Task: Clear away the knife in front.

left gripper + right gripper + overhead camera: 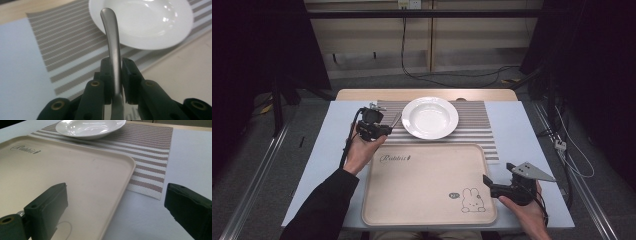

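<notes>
Steel utensil handle [113,42] pinched in left gripper [116,75] — right gripper [115,202] agape over tray edge [125,182].

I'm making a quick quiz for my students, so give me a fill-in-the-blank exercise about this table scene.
1. The left gripper is shut on a metal ____ handle.
2. The white plate rests on a ____ placemat.
3. The beige tray has a ____ drawn in one corner.
4. The right gripper is ____, holding nothing.

Missing words: spoon; striped; rabbit; open
</notes>
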`<state>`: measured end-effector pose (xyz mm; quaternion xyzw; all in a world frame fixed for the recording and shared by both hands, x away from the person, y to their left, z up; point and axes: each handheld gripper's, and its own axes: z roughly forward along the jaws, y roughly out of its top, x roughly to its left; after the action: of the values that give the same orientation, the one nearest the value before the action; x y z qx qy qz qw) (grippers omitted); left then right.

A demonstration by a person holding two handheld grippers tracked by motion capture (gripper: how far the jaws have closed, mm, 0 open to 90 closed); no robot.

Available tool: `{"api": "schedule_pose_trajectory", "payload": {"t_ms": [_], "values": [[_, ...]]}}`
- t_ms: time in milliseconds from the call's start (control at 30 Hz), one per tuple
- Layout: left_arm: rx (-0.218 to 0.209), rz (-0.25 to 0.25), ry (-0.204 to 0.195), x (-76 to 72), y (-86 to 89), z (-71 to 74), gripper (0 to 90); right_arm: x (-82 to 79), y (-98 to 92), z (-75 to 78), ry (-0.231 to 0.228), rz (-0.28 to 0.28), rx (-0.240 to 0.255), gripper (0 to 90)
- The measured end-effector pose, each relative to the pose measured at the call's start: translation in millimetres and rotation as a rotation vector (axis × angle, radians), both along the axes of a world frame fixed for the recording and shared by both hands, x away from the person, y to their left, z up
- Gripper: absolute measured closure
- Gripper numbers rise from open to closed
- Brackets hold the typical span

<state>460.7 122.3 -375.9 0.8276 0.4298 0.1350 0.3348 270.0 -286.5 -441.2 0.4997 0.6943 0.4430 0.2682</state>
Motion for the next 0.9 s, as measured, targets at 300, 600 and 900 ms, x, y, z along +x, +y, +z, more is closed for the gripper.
{"api": "schedule_pose_trajectory", "payload": {"t_ms": [300,600,900], "values": [[0.005,-0.007,-0.011,-19.9,-1.0,0.3,79.9,-0.2,0.2,0.1,-0.002,0.002,-0.001,4.8],[0.015,-0.055,-0.007,-45.8,-6.2,-5.1,79.9,-0.3,0.6,0.2,-0.003,0.003,-0.002,4.8],[0.039,-0.056,0.022,-60.6,-9.5,-14.3,79.8,-0.3,1.0,0.1,-0.002,0.003,-0.002,4.8]]}}
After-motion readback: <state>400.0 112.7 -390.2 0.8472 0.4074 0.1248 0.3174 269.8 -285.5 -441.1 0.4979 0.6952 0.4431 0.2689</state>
